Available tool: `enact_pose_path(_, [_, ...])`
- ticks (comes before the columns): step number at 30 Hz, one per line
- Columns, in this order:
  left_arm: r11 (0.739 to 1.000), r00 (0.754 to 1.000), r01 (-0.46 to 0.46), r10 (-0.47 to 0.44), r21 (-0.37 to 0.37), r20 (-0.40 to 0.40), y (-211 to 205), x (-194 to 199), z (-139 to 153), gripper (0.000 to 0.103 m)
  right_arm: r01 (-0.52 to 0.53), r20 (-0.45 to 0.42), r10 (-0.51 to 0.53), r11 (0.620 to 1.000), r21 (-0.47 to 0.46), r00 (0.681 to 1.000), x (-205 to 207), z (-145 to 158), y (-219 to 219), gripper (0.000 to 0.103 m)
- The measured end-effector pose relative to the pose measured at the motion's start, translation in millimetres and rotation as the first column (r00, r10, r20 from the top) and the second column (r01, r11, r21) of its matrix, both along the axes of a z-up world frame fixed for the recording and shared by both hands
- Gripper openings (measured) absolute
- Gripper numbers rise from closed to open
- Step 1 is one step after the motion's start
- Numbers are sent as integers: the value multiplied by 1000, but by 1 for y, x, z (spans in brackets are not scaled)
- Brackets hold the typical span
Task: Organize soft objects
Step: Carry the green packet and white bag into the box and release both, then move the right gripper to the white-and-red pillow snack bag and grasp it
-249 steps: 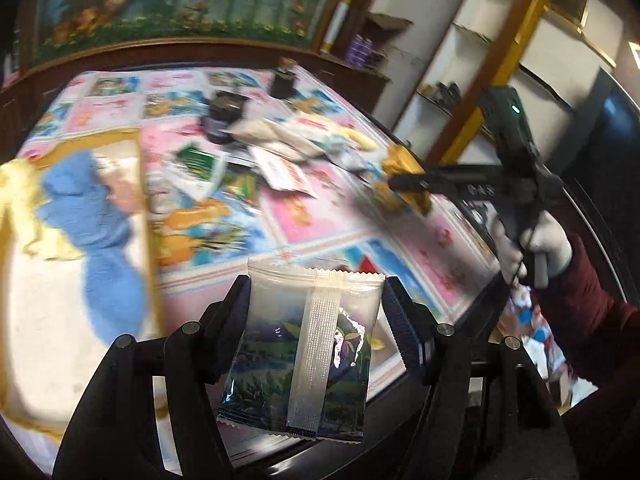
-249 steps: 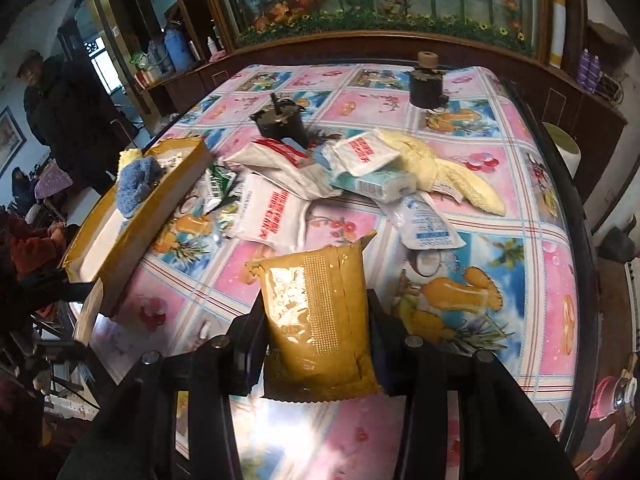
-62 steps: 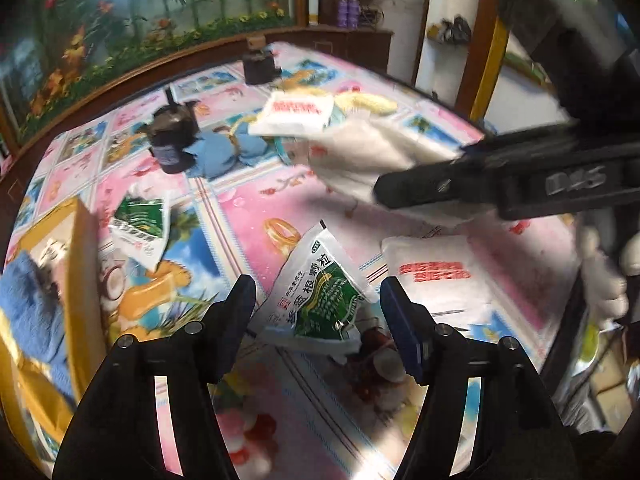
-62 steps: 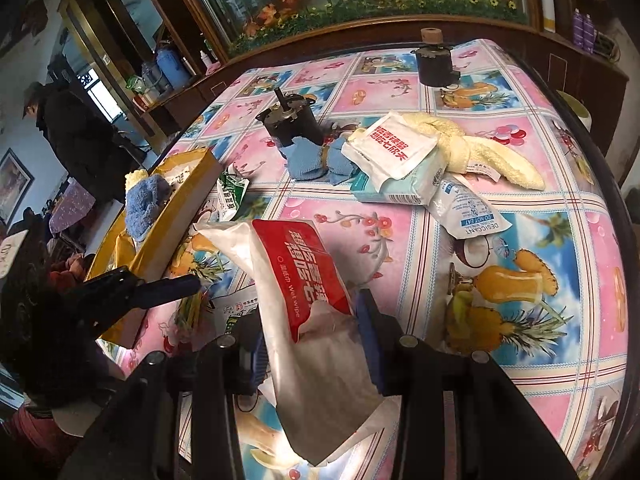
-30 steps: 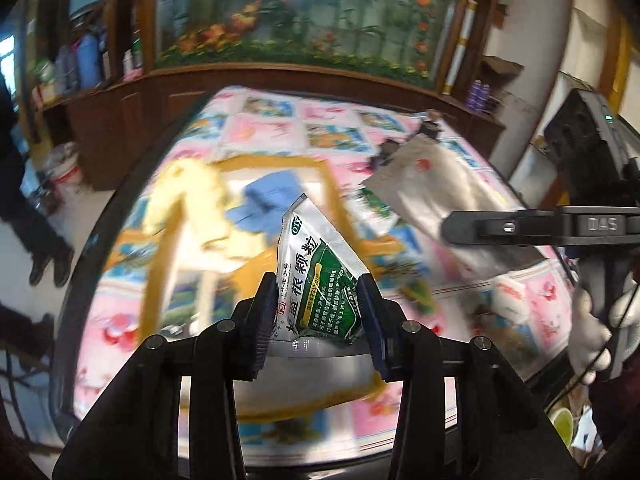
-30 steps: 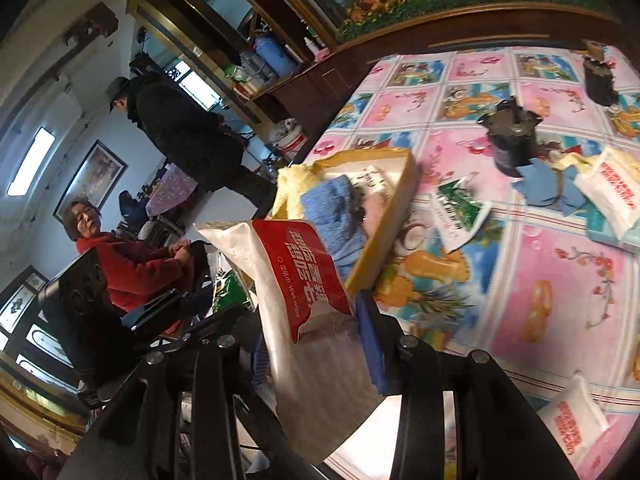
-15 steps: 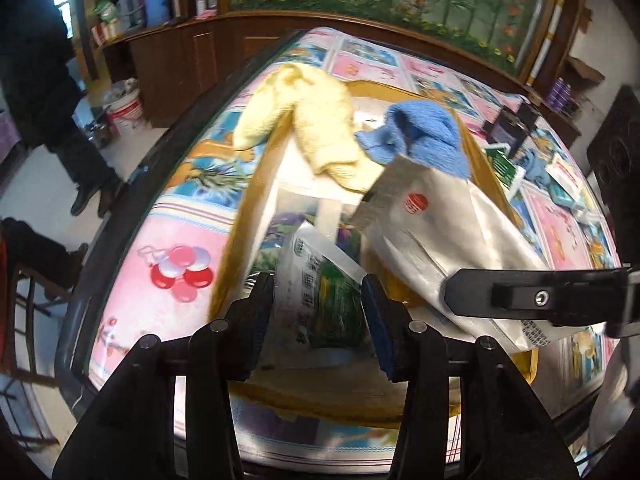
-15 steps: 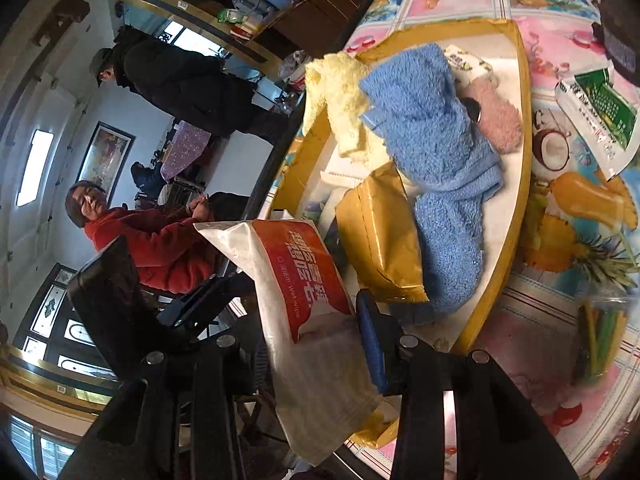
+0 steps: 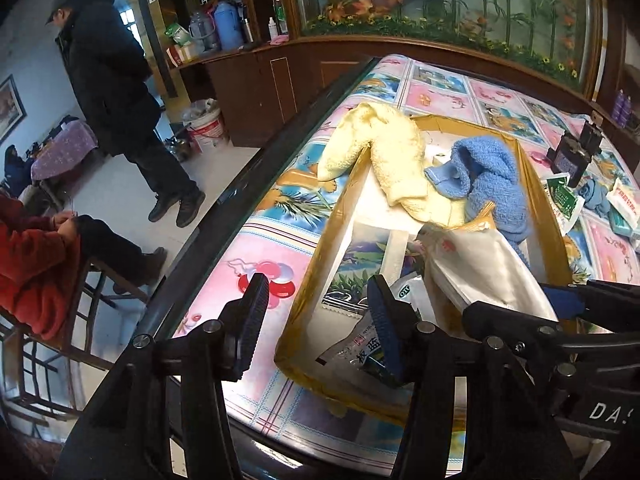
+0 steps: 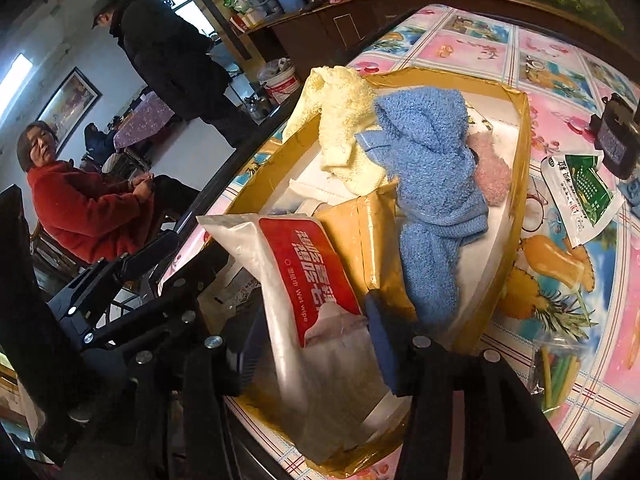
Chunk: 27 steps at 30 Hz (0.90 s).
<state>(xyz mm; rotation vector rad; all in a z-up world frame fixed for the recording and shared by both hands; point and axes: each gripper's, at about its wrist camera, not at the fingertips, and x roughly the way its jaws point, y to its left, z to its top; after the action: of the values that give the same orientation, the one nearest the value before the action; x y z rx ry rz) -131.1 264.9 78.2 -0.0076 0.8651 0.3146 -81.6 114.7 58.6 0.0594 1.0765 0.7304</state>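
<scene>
A shallow yellow-rimmed box (image 9: 344, 204) (image 10: 520, 128) sits at the table's near corner. In it lie a yellow towel (image 9: 384, 152) (image 10: 340, 120), a blue towel (image 9: 488, 176) (image 10: 432, 168), a pink fuzzy item (image 10: 490, 172), a mustard pouch (image 10: 360, 236) and a scenic-print packet (image 9: 360, 264). My left gripper (image 9: 320, 324) is open and empty over the box's near left rim; the green granule sachet (image 9: 360, 348) lies in the box by its right finger. My right gripper (image 10: 312, 348) is shut on a red-and-white wet wipe pack (image 10: 304, 276) (image 9: 480, 268), held over the box.
Another green sachet (image 10: 580, 196) (image 9: 562, 200), a black device (image 9: 572, 156) (image 10: 616, 140), blue cloths (image 9: 596, 196) and wipe packs (image 9: 624, 204) lie on the patterned tablecloth to the right. A clear packet (image 10: 556, 364) lies near the box. Two people (image 9: 112, 92) are left of the table edge.
My left gripper has opened and let the green sachet drop into the box, then shifted left. My right gripper has brought the wet wipe pack lower over the box.
</scene>
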Motion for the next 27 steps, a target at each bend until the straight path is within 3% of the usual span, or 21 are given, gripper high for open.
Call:
enact_pose_path(9, [998, 998, 37, -39, 43, 40, -25, -6, 19, 52, 55, 45, -60, 993, 102, 997, -2, 21, -35, 55])
enact_pose_path(17, [989, 991, 126, -129, 82, 42, -72, -6, 28, 52, 164, 36, -171, 973, 161, 985, -1, 23, -90, 55])
enact_pose_path(27, [951, 957, 282, -288, 129, 30, -152, -3, 36, 52, 331, 1, -344, 907, 259, 939, -12, 20, -177, 56])
